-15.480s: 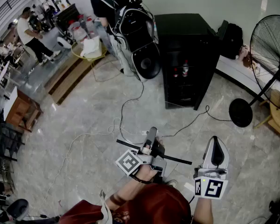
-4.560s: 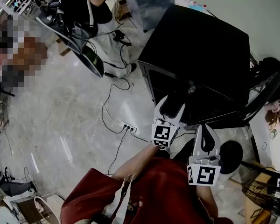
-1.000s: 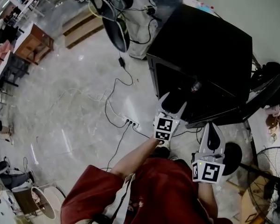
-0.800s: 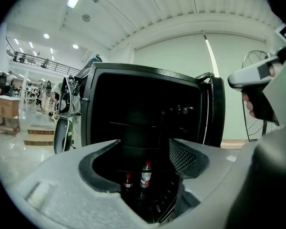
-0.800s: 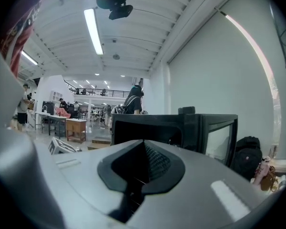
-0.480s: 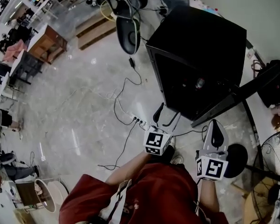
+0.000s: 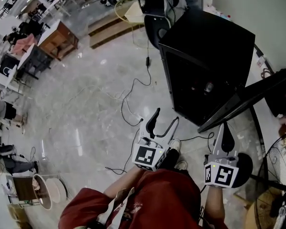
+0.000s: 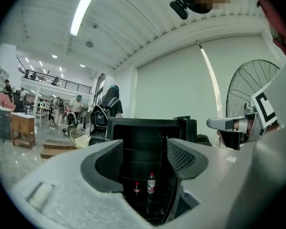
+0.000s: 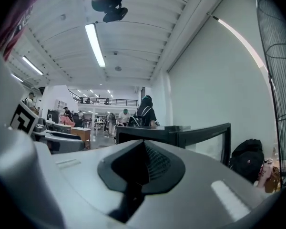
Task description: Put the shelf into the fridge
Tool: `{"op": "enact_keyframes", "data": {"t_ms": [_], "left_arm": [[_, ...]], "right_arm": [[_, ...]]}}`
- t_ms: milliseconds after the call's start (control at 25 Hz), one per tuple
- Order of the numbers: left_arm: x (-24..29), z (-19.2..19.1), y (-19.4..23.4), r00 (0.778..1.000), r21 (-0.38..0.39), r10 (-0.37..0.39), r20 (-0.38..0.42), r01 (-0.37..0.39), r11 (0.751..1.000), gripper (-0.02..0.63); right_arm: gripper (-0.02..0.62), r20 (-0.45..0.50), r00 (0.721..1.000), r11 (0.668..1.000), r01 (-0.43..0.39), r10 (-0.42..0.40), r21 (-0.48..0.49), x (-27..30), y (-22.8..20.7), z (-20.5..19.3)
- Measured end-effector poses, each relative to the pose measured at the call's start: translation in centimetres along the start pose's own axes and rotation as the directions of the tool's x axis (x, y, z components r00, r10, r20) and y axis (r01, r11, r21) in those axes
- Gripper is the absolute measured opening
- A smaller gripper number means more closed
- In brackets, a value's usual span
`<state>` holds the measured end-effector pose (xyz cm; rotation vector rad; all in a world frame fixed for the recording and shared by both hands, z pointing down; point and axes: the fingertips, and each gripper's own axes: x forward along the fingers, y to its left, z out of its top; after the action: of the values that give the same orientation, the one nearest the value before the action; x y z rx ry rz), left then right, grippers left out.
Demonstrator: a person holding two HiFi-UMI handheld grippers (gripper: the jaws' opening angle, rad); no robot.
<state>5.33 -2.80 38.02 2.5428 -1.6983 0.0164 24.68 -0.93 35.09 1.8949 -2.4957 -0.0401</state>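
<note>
Fridge (image 7: pixel 207 37): door (image 7: pixel 250 97) open.
Left gripper (image 7: pixel 165 118): wide, jaws just narrowed slightly, nothing between them.
Right gripper (image 7: pixel 224 128): pressed together, empty.
Advice: keep both clear of the door's edge, probably.

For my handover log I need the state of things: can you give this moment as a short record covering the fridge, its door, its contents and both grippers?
fridge: black, upright
door: open wide
bottles: two, upright, low inside the fridge
left gripper: jaws apart, just been closing slightly, nothing between them, facing the open fridge
right gripper: jaws together, empty
</note>
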Motion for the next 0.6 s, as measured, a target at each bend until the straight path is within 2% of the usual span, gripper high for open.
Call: {"op": "enact_keyframes", "data": {"t_ms": [160,280,400,520,600], "left_arm": [[-1.1,3.2,0.5,0.999,0.032,0.022,0.030,-0.023,0.999,0.295],[-1.5,4.7,1.0,0.997,0.021,0.034,0.065,-0.036,0.999,0.293],[-1.5,5.5,1.9,0.995,0.032,0.081,0.059,-0.083,0.996,0.247],[-1.3,5.3,2.4,0.993,0.040,0.099,0.059,-0.101,0.994,0.231],[-1.3,5.0,2.8,0.992,0.044,0.112,0.060,-0.114,0.992,0.191]], "right_arm": [[0.000,0.005,0.999,0.999,-0.038,0.038,-0.004,0.2,0.4,2.0],[0.000,0.018,0.999,0.999,-0.049,0.049,-0.005,0.4,0.4,3.3],[0.000,0.026,0.998,0.998,-0.058,0.058,-0.020,0.9,0.5,3.9],[0.000,0.031,0.997,0.997,-0.066,0.067,-0.034,1.3,0.8,4.0],[0.000,0.037,0.997,0.996,-0.074,0.075,-0.040,1.6,1.2,4.1]]}}
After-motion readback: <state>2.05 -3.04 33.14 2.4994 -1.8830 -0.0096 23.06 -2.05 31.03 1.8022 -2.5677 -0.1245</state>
